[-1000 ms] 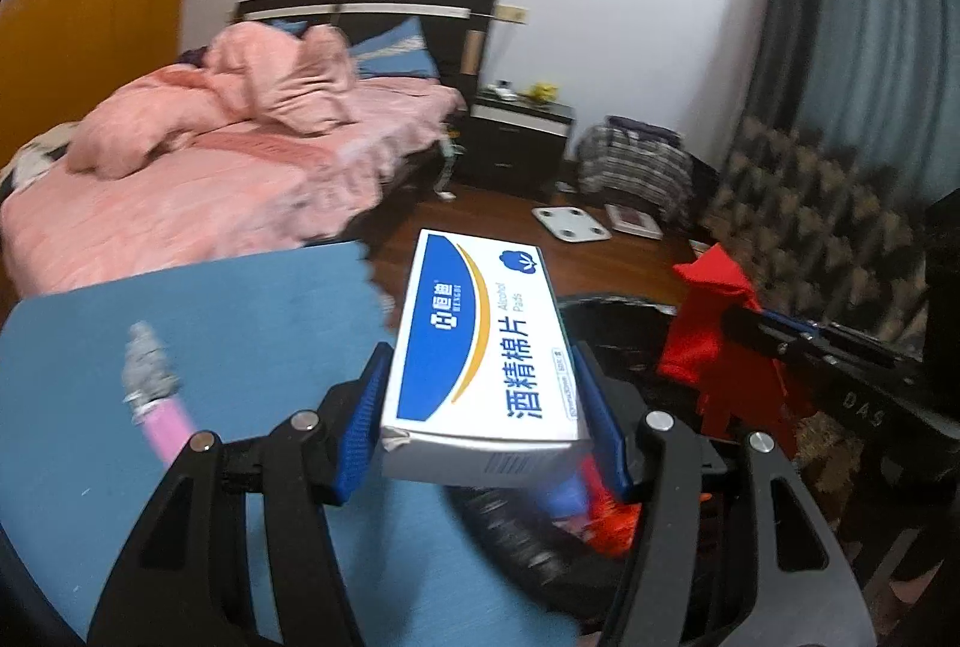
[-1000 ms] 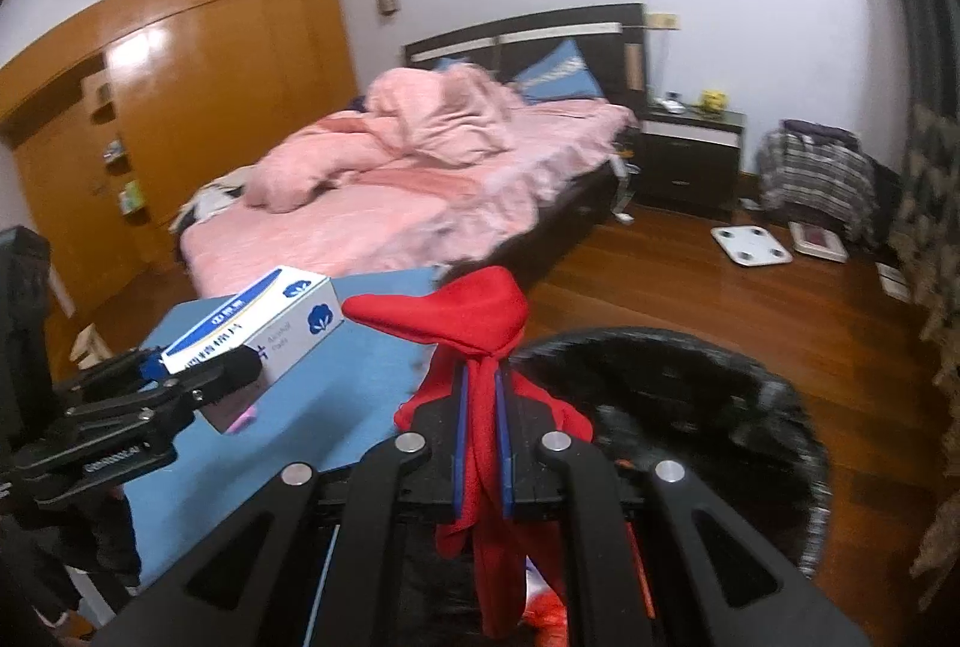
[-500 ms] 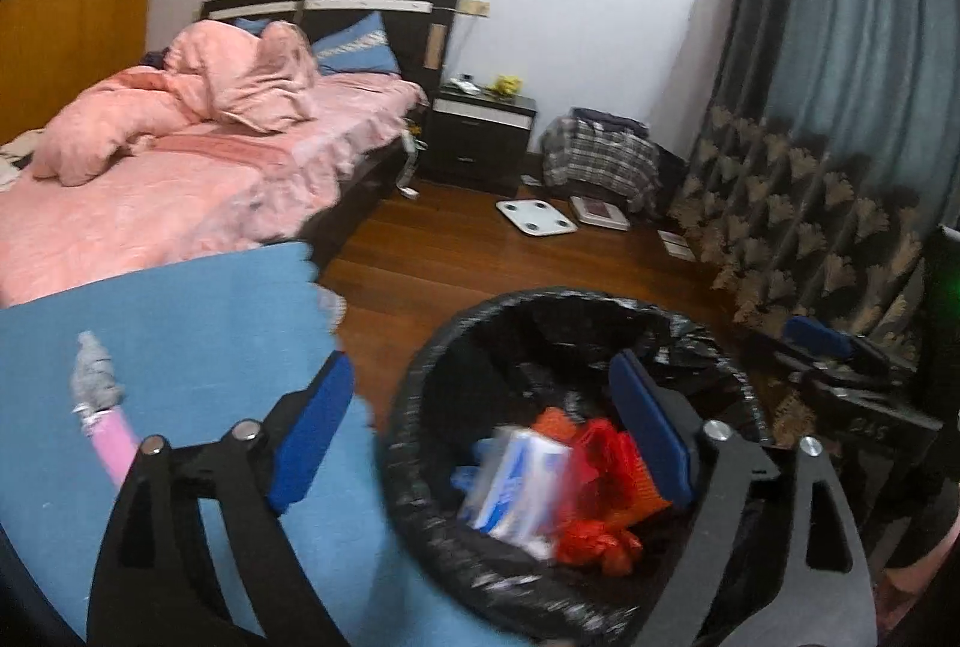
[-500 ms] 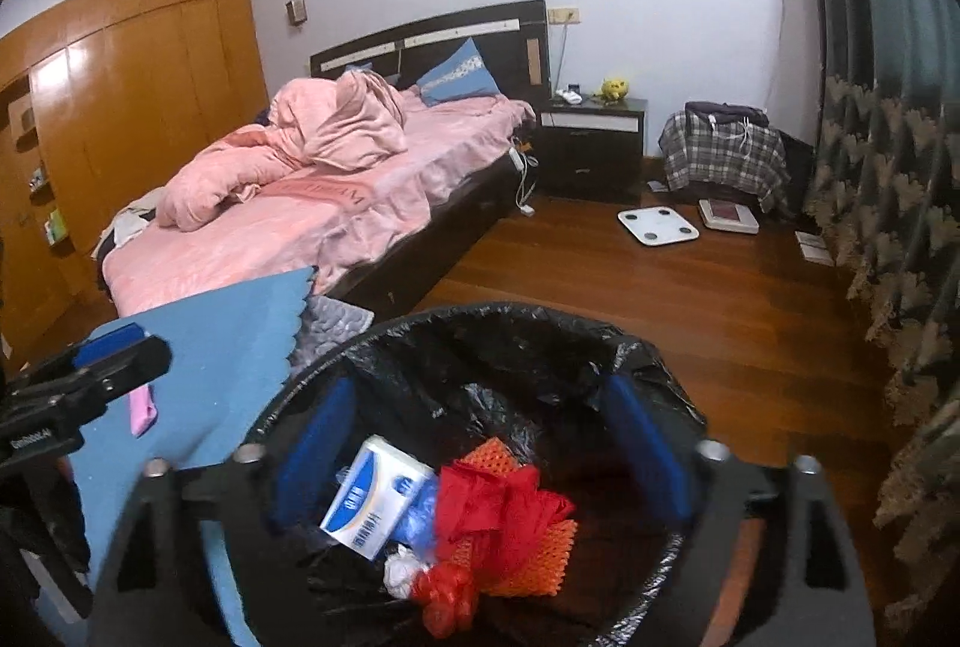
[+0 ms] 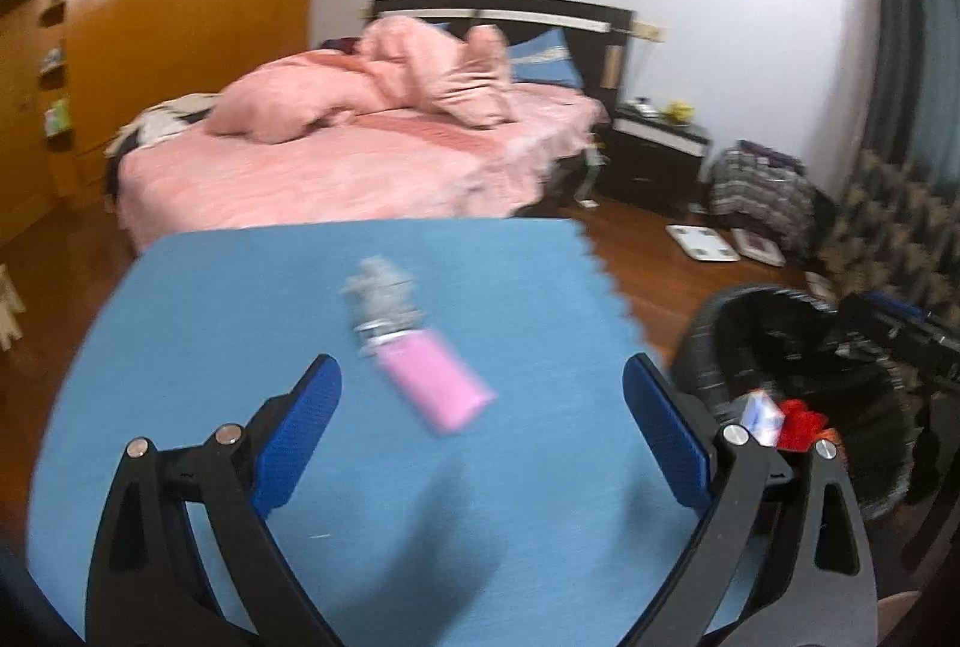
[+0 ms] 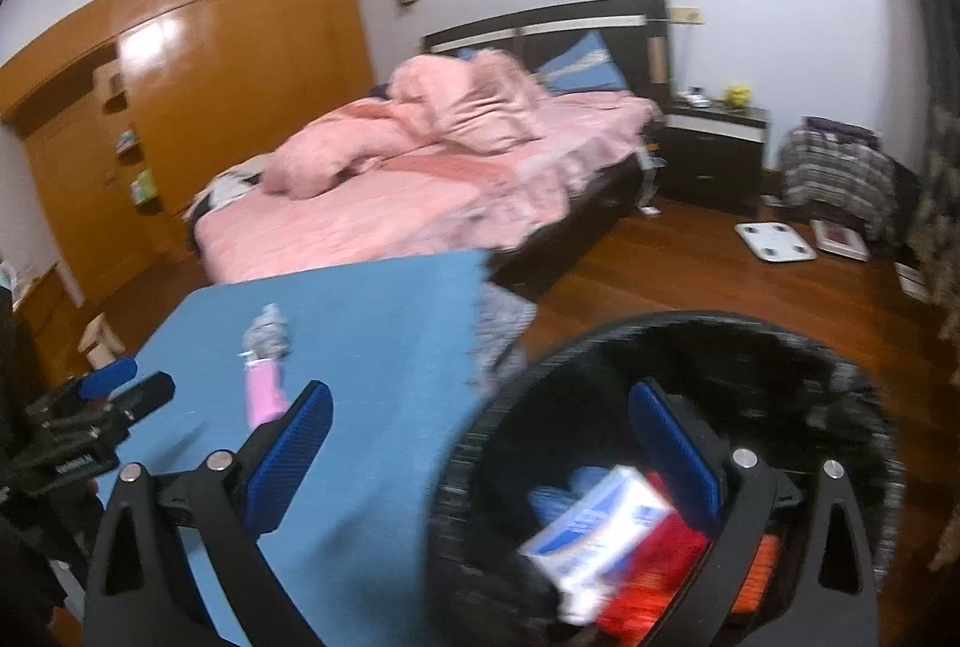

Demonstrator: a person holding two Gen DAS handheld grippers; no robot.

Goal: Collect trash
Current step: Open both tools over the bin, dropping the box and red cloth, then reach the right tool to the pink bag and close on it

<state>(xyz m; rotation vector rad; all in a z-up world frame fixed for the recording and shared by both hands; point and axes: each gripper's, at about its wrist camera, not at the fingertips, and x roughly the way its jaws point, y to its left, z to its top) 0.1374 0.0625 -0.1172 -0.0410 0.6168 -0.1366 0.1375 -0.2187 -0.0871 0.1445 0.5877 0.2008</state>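
Facing pink tube [image 5: 429, 377]: left tongs [image 5: 480, 425]; right tongs [image 6: 480, 452] see boxed bin [image 6: 840, 377].

A home bedroom is shown: a bed [image 5: 372, 167] with pink bedding is seen at center, a wooden wardrobe [image 5: 150, 23] at upper left, a nightstand [image 6: 714, 149] at right.

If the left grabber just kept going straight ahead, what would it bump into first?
Probably the pink bottle lying on the blue mat. The left gripper is open and the bottle sits between its fingers' line, though depth is blurry.
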